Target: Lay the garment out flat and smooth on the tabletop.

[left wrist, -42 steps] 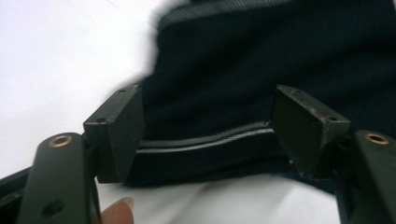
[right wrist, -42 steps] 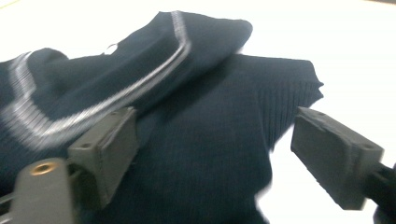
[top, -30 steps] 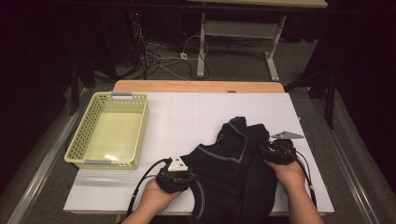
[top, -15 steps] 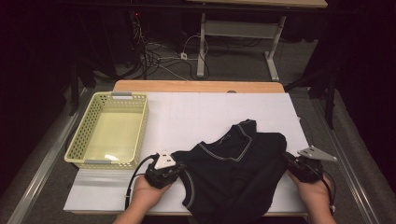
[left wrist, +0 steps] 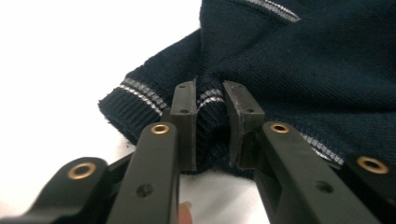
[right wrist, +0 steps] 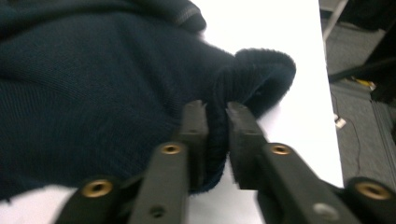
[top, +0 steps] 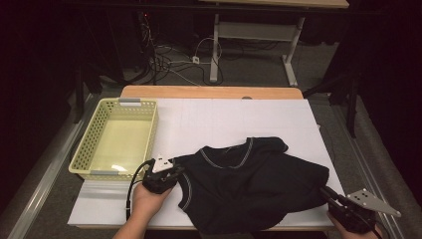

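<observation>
A dark navy knit sweater (top: 254, 184) with grey-striped trim lies spread across the front of the white table (top: 224, 114). My left gripper (top: 179, 172) holds its left edge. In the left gripper view the gripper (left wrist: 210, 100) pinches the ribbed, striped hem (left wrist: 140, 93). My right gripper (top: 323, 191) is at the table's front right corner. In the right gripper view the gripper (right wrist: 215, 116) clamps a thick fold of the sweater (right wrist: 84, 70). Both pairs of jaws have just been opening a little, with fabric still between them.
A pale yellow plastic basket (top: 84, 149) stands with nothing in it at the table's left. Bare white tabletop stretches behind the sweater. Beyond the far edge are floor cables (top: 169, 55) and a desk frame (top: 288, 64). The right table edge lies close to my right gripper.
My right gripper has travelled right to the front right corner, and my left has shifted slightly left. The sweater, bunched a second ago, is now stretched wide between them.
</observation>
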Motion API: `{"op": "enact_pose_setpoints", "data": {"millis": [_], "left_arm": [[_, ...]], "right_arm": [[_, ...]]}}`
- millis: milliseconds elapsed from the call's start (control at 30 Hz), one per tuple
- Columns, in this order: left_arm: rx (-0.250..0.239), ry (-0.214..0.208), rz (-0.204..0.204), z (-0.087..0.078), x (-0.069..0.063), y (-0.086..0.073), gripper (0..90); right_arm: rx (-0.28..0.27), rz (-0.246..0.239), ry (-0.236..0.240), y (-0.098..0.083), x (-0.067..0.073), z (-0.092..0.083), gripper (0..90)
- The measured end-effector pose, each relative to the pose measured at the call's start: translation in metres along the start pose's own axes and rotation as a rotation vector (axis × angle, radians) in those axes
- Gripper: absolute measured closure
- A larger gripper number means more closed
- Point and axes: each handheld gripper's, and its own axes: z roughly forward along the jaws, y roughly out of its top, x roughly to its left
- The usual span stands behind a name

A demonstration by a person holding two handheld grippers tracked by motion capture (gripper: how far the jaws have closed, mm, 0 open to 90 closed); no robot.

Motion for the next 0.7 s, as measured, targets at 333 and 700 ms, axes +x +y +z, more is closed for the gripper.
{"op": "enact_pose_setpoints", "data": {"millis": [333,700], "left_arm": [[0.035,-0.002,0.047,0.003,-0.006,0.000,52.2],[0.050,-0.052,0.028,0.004,-0.001,0.000,53.2]], "right_arm": [[-0.014,-0.094,0.061,0.064,0.021,0.053,59.4],[0.281,-0.082,0.096,0.072,0.017,0.149,47.6]]}}
